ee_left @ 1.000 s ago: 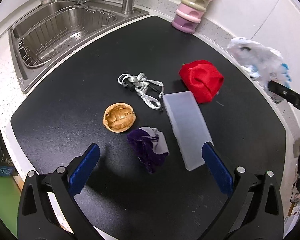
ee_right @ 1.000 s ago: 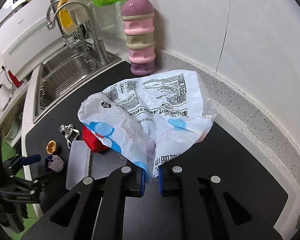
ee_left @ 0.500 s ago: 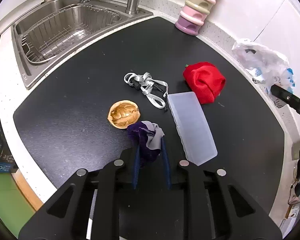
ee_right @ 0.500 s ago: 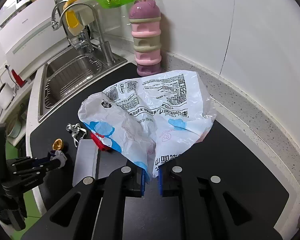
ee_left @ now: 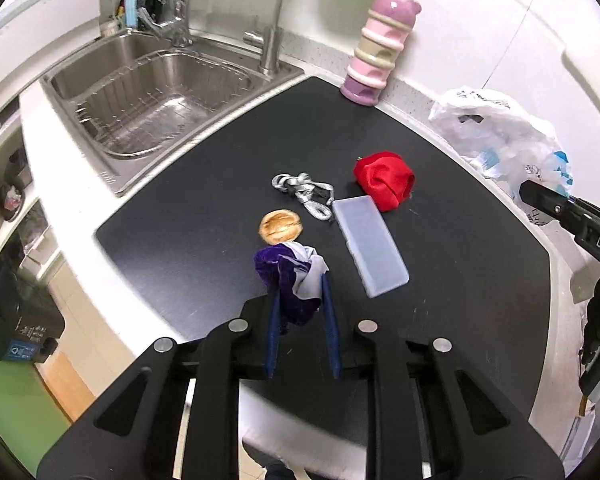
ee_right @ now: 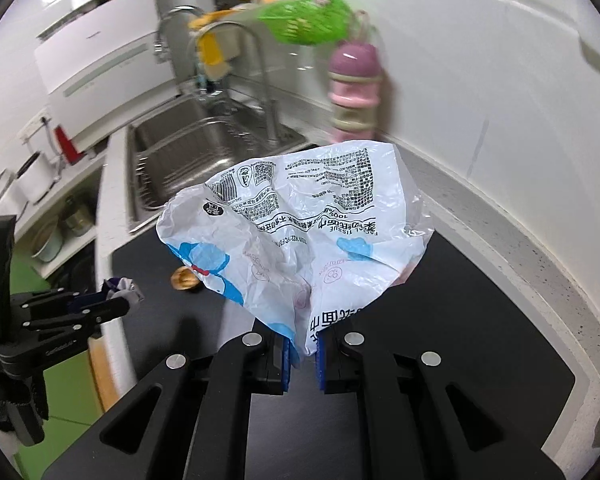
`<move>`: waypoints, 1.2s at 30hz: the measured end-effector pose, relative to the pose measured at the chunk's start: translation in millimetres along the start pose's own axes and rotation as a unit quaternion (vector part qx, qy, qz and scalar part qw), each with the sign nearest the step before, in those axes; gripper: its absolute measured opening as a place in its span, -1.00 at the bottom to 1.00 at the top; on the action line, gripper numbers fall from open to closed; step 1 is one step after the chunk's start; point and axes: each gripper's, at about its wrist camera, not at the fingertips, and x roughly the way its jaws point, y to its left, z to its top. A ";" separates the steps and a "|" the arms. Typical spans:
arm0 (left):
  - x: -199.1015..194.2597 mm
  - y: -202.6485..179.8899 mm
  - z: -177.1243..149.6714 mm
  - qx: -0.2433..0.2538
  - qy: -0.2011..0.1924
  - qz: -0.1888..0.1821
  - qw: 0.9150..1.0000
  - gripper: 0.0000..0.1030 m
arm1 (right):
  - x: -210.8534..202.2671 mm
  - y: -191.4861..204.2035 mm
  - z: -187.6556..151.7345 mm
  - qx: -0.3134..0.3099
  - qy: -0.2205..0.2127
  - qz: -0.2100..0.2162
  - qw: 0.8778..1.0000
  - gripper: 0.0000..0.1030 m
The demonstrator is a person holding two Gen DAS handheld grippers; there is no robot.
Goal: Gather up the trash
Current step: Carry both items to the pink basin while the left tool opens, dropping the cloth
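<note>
My left gripper (ee_left: 300, 292) is shut on a crumpled purple and grey wad (ee_left: 290, 272) and holds it above the black counter (ee_left: 180, 216). It also shows at the left of the right wrist view (ee_right: 116, 290). My right gripper (ee_right: 303, 344) is shut on a white plastic tissue bag (ee_right: 300, 216) with blue print, held up above the counter. The bag shows at the right of the left wrist view (ee_left: 496, 136). A walnut shell half (ee_left: 280, 227), a grey strap (ee_left: 306, 194), a red cloth ball (ee_left: 386, 180) and a clear plastic case (ee_left: 370, 246) lie on the counter.
A steel sink (ee_left: 152, 92) with a wire rack lies at the back left. A pink and purple stacked container (ee_left: 378, 56) stands by the back wall. A green basket (ee_right: 308, 20) hangs above it. The counter's front edge drops to a cupboard at the left.
My left gripper closed on the purple wad and lifted it off the counter. My right gripper rose a little with the bag.
</note>
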 end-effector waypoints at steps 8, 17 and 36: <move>-56.0 49.0 -43.9 -0.028 -0.016 0.026 0.999 -0.63 | -13.5 90.4 -13.5 -0.051 0.002 0.060 0.997 -0.83; -117.1 143.8 -118.5 -0.112 -0.029 0.079 0.990 -0.63 | 5.9 220.9 -42.5 -0.138 0.041 0.139 0.980 -0.83; -23.9 339.9 -286.1 -0.288 0.035 0.117 0.950 -0.63 | 189.5 413.1 -157.2 -0.273 0.189 0.192 0.924 -0.83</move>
